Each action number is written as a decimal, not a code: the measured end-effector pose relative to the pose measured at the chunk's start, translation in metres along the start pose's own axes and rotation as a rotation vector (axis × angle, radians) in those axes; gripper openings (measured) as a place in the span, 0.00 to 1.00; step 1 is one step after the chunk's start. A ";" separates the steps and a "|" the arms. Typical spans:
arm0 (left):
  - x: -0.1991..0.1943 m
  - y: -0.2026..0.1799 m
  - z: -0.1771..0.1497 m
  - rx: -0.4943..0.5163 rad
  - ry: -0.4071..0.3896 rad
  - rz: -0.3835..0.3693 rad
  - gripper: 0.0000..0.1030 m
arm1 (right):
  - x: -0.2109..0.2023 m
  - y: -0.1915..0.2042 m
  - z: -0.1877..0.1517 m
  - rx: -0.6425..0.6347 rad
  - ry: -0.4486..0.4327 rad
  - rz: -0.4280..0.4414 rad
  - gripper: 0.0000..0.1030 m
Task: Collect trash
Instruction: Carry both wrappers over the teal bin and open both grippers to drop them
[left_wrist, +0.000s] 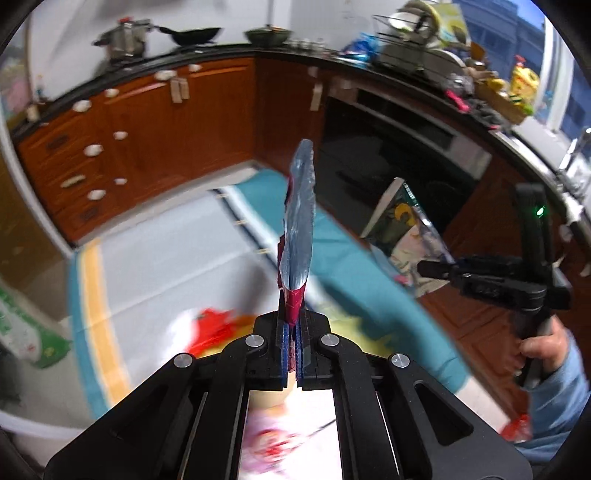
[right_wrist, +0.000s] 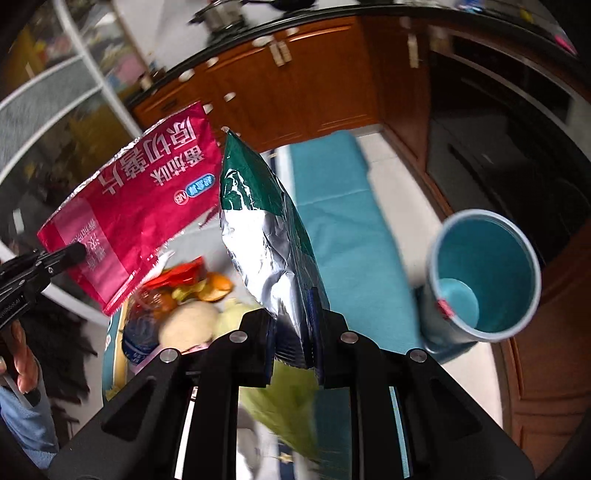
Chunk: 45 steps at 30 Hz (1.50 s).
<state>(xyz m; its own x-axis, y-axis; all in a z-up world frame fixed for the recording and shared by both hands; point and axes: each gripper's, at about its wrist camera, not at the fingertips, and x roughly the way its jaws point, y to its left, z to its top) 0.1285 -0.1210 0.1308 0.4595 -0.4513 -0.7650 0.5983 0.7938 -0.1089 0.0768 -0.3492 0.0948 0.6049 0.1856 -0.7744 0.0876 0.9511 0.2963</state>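
Note:
My left gripper (left_wrist: 294, 325) is shut on a red chip bag (left_wrist: 298, 221), seen edge-on with its silver lining, held in the air above the floor. The same red bag (right_wrist: 136, 206) shows in the right wrist view, with the left gripper (right_wrist: 75, 253) at its lower left. My right gripper (right_wrist: 295, 332) is shut on a green and silver foil bag (right_wrist: 266, 229), also lifted. In the left wrist view the right gripper (left_wrist: 424, 266) holds that green bag (left_wrist: 402, 225) at the right. A blue bin (right_wrist: 484, 273), open and empty, stands tilted in view at the right.
A teal-edged mat (right_wrist: 343, 221) lies on the kitchen floor. A pile of trash (right_wrist: 184, 295) with peels, a bottle and wrappers lies below both grippers. Brown cabinets (left_wrist: 147, 129) and a dark oven (left_wrist: 399, 147) stand behind. A green-white sack (left_wrist: 26, 332) lies at the left.

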 end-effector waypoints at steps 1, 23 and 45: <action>0.007 -0.011 0.004 0.013 0.010 -0.020 0.03 | -0.003 -0.011 0.001 0.017 -0.006 -0.009 0.15; 0.292 -0.216 0.067 0.183 0.422 -0.194 0.04 | 0.066 -0.265 -0.018 0.435 0.181 -0.206 0.30; 0.268 -0.214 0.060 0.250 0.388 -0.115 0.73 | 0.037 -0.245 -0.015 0.432 0.193 -0.295 0.88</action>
<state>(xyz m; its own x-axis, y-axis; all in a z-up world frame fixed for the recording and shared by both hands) 0.1632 -0.4359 -0.0133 0.1307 -0.3071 -0.9427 0.7925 0.6037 -0.0868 0.0661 -0.5720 -0.0147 0.3538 0.0076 -0.9353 0.5721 0.7894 0.2228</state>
